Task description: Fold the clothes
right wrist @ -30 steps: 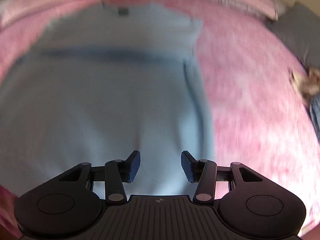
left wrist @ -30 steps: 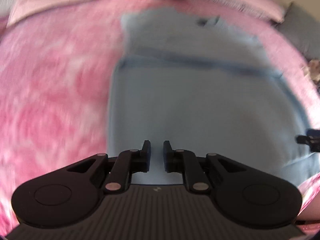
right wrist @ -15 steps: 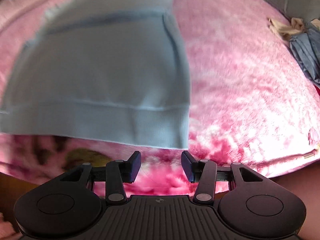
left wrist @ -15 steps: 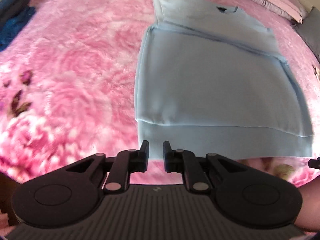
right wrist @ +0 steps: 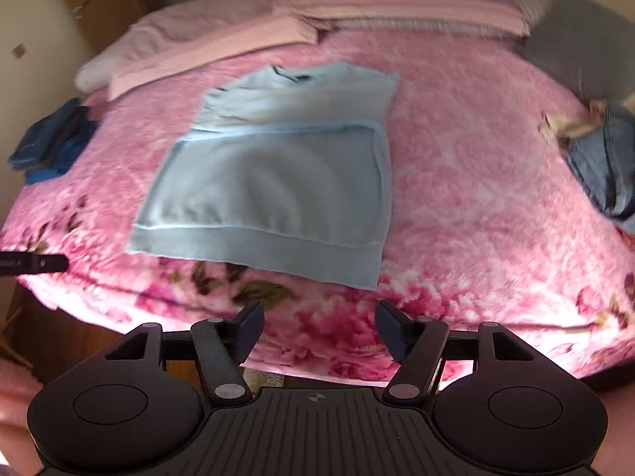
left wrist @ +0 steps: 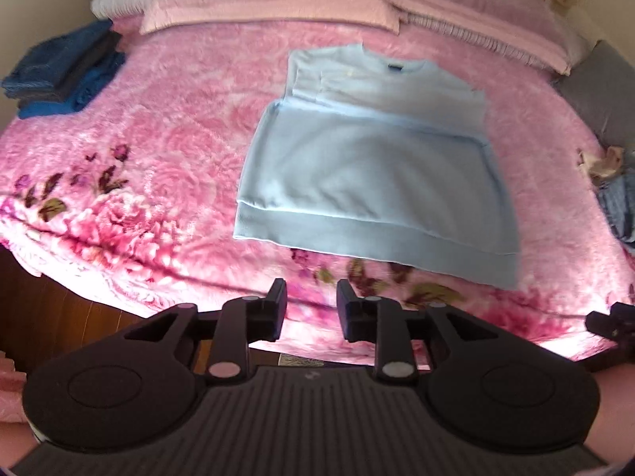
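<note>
Bed: pink floral blanket [left wrist: 166,146] covers the whole surface; the near edge drops to a dark wooden floor [left wrist: 59,313].
Head of bed: pale pink pillows [left wrist: 270,8] run along the far edge.
Task garment: light blue sweatshirt [left wrist: 369,166] lies flat near the middle of the bed, collar toward the pillows, ribbed hem toward the near edge; sleeves are tucked in, so the outline is roughly rectangular. In the right wrist view the same sweatshirt [right wrist: 278,174] sits left of centre.
Hem: close to the near edge of the bed, with a strip of blanket showing between them.
Far-left corner of bed: stack of folded dark blue clothes [left wrist: 63,71], well apart from the sweatshirt.
Right edge of bed: crumpled denim garment [right wrist: 607,162] with a beige cloth [right wrist: 571,123] just beside it; a grey cushion [right wrist: 575,35] lies beyond them toward the far-right corner.
Left gripper [left wrist: 310,313]: held before the near edge of the bed, clear of the sweatshirt; fingers parted by a moderate gap, nothing between them.
Right gripper [right wrist: 318,329]: likewise before the near edge, not touching the garment; fingers spread wide, empty.
Sharpness: both views are slightly motion-blurred, more so the right wrist one.
</note>
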